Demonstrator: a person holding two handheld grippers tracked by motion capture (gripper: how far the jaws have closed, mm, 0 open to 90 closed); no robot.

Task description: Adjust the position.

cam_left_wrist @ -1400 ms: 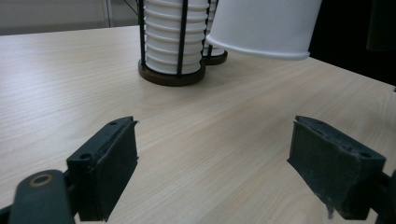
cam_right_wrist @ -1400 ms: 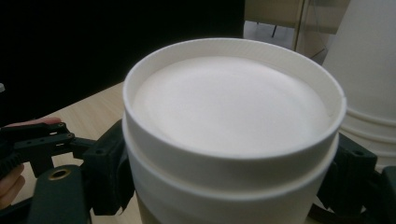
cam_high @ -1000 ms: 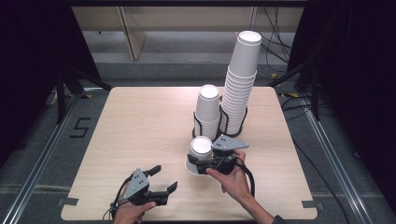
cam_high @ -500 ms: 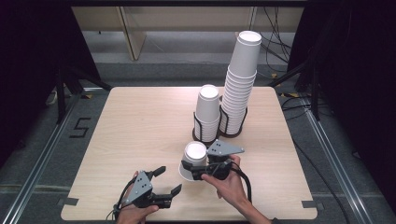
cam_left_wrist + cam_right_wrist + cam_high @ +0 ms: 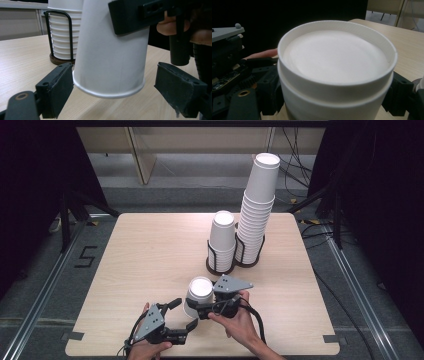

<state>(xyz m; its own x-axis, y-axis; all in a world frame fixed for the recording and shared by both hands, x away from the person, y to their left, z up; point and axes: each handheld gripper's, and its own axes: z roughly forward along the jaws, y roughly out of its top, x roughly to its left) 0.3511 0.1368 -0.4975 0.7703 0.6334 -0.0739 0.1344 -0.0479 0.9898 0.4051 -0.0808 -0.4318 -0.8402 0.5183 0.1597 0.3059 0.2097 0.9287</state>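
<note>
An upside-down white paper cup hangs tilted just above the table, near its front edge. My right gripper is shut on the cup's wall, one jaw on each side. In the right gripper view the cup looks like two nested cups, held in my right gripper. My left gripper stands open at the cup's rim end. In its own view the left gripper straddles the cup; one jaw is close to the rim, the other clearly apart.
Behind the cup stand two black wire holders: a short cup stack and a tall leaning cup stack. One stack appears past the left jaw. Bare wood lies to the left. Dark floor and cables surround the table.
My right hand has carried the cup toward the front left, closer to the left gripper. The left gripper has barely shifted.
</note>
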